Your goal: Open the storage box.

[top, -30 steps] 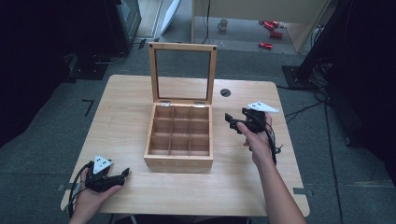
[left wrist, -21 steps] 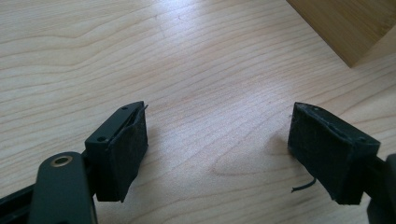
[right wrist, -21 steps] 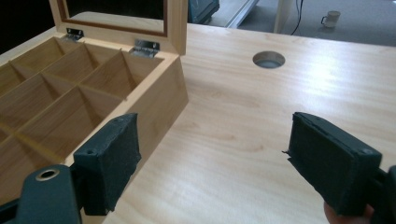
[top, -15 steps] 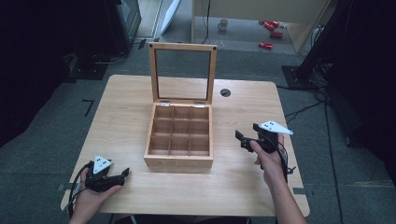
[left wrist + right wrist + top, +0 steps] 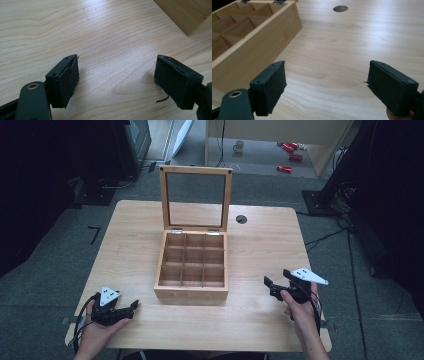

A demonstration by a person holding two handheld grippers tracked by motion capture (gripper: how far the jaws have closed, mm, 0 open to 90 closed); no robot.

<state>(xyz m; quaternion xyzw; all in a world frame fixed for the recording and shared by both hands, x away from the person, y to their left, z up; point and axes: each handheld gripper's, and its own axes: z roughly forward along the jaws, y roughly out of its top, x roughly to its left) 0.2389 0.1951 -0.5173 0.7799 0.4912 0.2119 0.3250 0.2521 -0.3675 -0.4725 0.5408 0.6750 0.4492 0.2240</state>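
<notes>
Both grippers gape wide, nothing between the black felt-like pads. The left gripper rests low at 7 o'clock on the table, jaws pointing toward the box; in the left gripper view its pads sit just above bare wood grain w/ a box corner at upper right. The right gripper hangs at 4 o'clock, held in the person's hand, jaws aimed at the box's right wall.

The wooden box sits mid-table, its nine square compartments empty as far as visible, its glass-paned lid standing upright on two small metal hinges at 12 o'clock.

Judgement: box looks stiff, light to moderate wt, smooth-finished so prob. a bit slippery; pane fragile. Best hold: the lid's wooden frame top edge, or the box's side walls, never the glass.

A round grommet hole lies at 1 o'clock beyond the box.
</notes>
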